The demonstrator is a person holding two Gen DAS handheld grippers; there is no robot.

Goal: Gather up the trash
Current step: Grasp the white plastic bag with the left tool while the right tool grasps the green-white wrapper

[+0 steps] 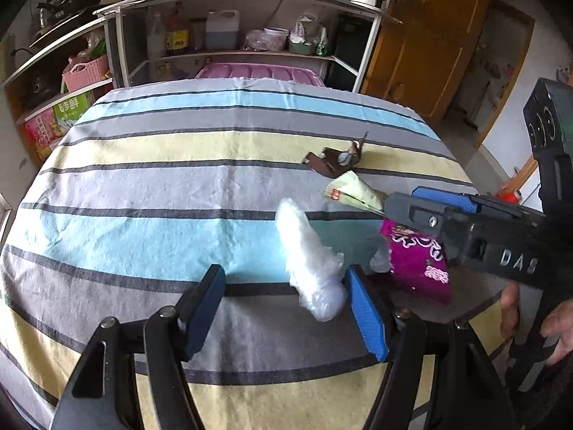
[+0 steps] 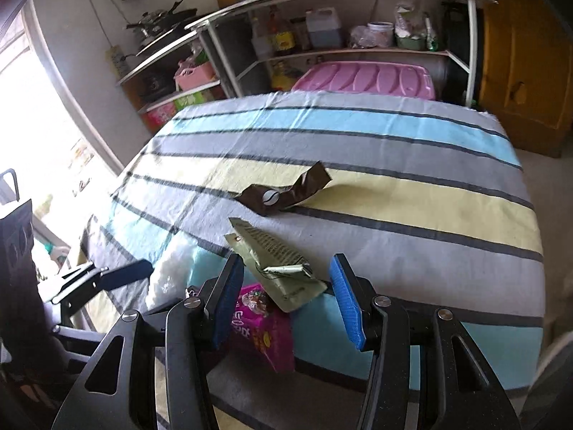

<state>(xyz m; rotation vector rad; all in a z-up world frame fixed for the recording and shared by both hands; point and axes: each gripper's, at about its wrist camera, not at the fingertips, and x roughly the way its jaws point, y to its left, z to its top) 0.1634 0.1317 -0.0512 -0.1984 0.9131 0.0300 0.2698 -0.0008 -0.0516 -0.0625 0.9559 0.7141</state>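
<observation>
Daylight, bright; window [image 2: 32, 136] at left of right-wrist view blown out, glare streaking the striped cloth [image 2: 358, 150]. Fisheye bending, dark corners. Slight blur throughout.

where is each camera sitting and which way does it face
Left wrist: on the left gripper, facing across the striped tablecloth at white crumpled plastic; right gripper and a hand show.
Right wrist: on the right gripper, over a pale green paper wrapper.
Shared: brown wrapper, magenta snack bag, shelves.

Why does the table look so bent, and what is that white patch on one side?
Left wrist view: the fisheye lens bows the striped tablecloth and shelves. Right wrist view: the window is blown out, washing glare over the cloth's near-left stripes.
</observation>
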